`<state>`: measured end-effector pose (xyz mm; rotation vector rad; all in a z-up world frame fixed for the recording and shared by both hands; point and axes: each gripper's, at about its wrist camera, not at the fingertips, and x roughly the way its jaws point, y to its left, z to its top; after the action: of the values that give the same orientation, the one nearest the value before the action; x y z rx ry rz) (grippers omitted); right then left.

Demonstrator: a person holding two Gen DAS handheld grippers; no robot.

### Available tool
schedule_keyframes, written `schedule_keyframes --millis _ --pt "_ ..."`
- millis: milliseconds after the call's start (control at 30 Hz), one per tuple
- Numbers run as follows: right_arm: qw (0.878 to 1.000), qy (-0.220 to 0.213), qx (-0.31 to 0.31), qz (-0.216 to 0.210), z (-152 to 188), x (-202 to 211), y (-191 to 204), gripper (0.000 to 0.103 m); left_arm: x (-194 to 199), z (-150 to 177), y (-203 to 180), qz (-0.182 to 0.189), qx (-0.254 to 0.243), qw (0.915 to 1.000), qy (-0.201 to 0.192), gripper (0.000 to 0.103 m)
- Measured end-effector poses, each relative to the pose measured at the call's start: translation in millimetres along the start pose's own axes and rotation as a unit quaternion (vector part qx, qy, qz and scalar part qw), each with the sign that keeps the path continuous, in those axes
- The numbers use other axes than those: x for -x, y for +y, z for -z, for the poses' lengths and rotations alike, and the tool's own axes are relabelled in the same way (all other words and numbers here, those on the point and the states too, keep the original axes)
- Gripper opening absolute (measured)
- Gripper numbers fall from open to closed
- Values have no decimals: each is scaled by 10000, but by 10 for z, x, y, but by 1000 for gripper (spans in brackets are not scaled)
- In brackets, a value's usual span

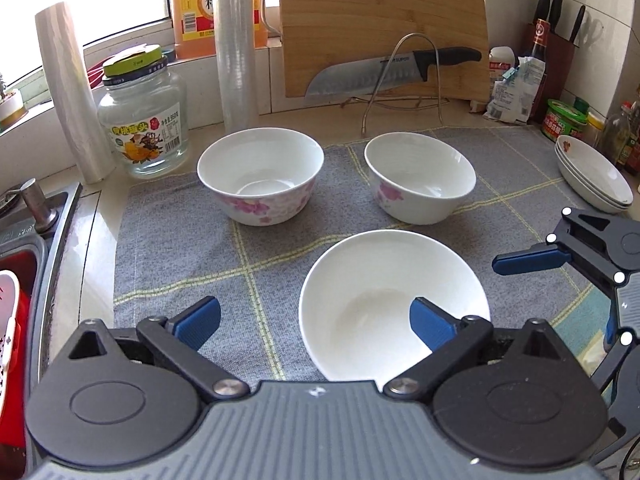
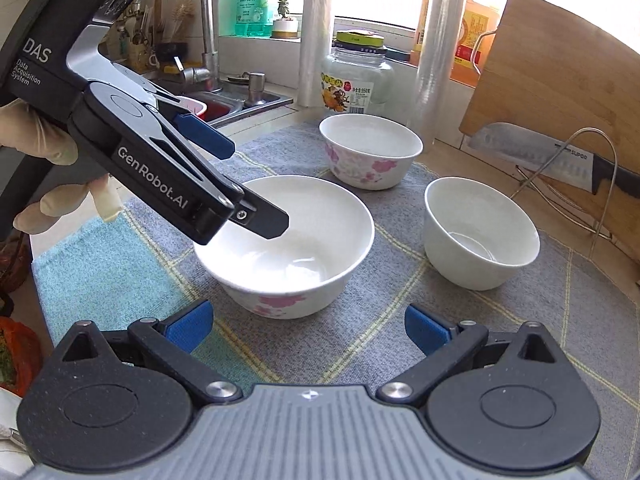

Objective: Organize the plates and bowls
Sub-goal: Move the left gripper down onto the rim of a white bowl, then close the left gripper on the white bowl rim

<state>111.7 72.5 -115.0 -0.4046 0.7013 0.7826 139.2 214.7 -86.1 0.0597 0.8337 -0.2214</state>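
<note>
Both hand-held grippers [image 1: 314, 322] [image 2: 308, 326] — jaws apart

The three bowls [image 1: 394, 304] are showing glossy white ceramic, smooth inside. The mat [image 1: 180, 248] under them is looking like grey woven cloth, matt and rough. The cutting board [image 1: 384, 12] is showing pale wood grain. The knife blade [image 1: 352, 76] is shining as dimpled metal.
</note>
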Motion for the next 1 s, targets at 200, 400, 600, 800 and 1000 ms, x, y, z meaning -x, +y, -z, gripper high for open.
schedule_keyframes --millis 200,400,600,800,1000 --pt "9999 27 158 1 -88 -153 111 103 -60 -17 65 181 9 9997 146 85" --pt "9997 -3 252 47 -115 -189 157 99 -129 -33 58 455 -23 9986 276 66" --pt "9995 5 315 60 -133 -194 165 90 -177 -67 14 610 -152 9975 324 63" --pt "9993 5 356 67 -132 -187 175 89 -209 -96 -5 687 -203 9968 364 53" --pt "9993 43 376 80 -147 -186 184 89 -195 -100 -10 689 -214 9967 379 53"
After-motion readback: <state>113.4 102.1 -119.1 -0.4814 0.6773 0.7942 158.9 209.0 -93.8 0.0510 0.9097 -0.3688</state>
